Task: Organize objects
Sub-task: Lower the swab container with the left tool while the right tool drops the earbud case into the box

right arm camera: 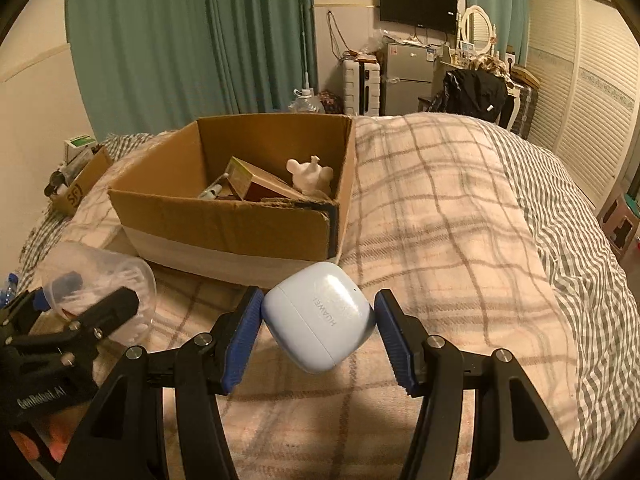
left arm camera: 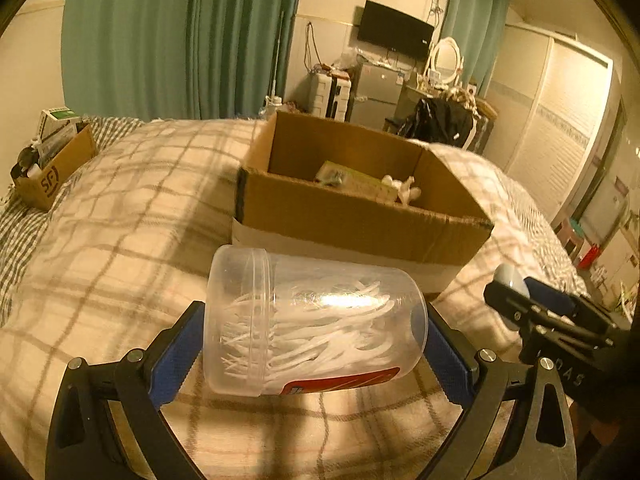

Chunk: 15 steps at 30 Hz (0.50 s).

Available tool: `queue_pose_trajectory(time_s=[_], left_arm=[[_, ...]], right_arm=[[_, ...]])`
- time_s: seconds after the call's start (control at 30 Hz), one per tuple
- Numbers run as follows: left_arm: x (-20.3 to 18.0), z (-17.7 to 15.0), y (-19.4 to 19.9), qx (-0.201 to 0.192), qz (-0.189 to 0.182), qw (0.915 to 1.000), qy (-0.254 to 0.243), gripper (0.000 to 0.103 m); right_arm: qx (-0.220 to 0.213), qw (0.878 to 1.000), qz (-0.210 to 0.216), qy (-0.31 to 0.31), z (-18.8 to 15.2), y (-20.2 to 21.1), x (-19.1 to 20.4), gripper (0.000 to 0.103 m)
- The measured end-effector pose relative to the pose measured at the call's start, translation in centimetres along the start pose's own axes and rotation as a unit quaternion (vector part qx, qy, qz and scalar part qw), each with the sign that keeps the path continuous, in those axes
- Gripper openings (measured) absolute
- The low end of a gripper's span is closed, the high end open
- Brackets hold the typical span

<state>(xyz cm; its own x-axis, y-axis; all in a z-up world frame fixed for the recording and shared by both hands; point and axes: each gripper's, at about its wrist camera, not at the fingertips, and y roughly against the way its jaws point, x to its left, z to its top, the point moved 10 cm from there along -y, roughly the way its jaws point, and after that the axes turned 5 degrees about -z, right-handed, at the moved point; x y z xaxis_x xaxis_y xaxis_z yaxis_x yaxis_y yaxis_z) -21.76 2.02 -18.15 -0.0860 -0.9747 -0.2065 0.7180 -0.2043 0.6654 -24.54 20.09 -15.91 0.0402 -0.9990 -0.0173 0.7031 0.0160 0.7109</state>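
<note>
My left gripper (left arm camera: 312,344) is shut on a clear plastic jar of white floss picks (left arm camera: 308,328), held on its side above the bed; the jar also shows at the left of the right wrist view (right arm camera: 100,284). My right gripper (right arm camera: 318,332) is shut on a pale blue earbud case (right arm camera: 320,316) marked HUAWEI, just in front of the box; it also shows in the left wrist view (left arm camera: 510,280). An open cardboard box (right arm camera: 224,224) (left arm camera: 360,224) sits on the bed ahead of both grippers. It holds a flat green-brown package (right arm camera: 248,180), a white figurine (right arm camera: 310,174) and a small tube.
The bed has a plaid blanket (right arm camera: 440,220). A smaller cardboard box (left arm camera: 52,176) with items stands at the far left. Beyond the bed are green curtains (left arm camera: 180,40), a suitcase, a small fridge, a dresser with a mirror and a wall TV (left arm camera: 394,30). A wardrobe runs along the right.
</note>
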Motion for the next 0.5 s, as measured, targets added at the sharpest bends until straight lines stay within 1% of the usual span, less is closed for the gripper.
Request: queue_pose_trajectory(time_s=[0.13,0.27,0.37,0.43,0.5], left_arm=[[0.6,1.3,1.2,-0.013,-0.007,0.9999,0.009,0.102],[1.2,3.5,2.8,-0.029,-0.007,0.9995,0.010,0.102],[1.3,5.9,3.8,-0.038,-0.011,0.9992,-0.001,0.102],[1.3,8.0,4.5,-0.055,-0.009,0.9984,-0.013,0.102],[1.3,10.1,5.2,-0.070,-0.014,0.9974,-0.011,0.102]], right_arm=[[-0.006,1.000,0.007,0.010,0.6,0.8,0.8,0.057],[-0.018,0.999,0.019,0.022,2.1,1.9,1.8,0.057],[-0.041,0.998,0.018,0.040,4.0,3.5,2.6,0.057],[-0.057,0.997,0.019,0.052,5.5,4.6,3.1,0.057],[-0.071,0.995,0.019,0.062,7.3,5.4,3.3,0.057]])
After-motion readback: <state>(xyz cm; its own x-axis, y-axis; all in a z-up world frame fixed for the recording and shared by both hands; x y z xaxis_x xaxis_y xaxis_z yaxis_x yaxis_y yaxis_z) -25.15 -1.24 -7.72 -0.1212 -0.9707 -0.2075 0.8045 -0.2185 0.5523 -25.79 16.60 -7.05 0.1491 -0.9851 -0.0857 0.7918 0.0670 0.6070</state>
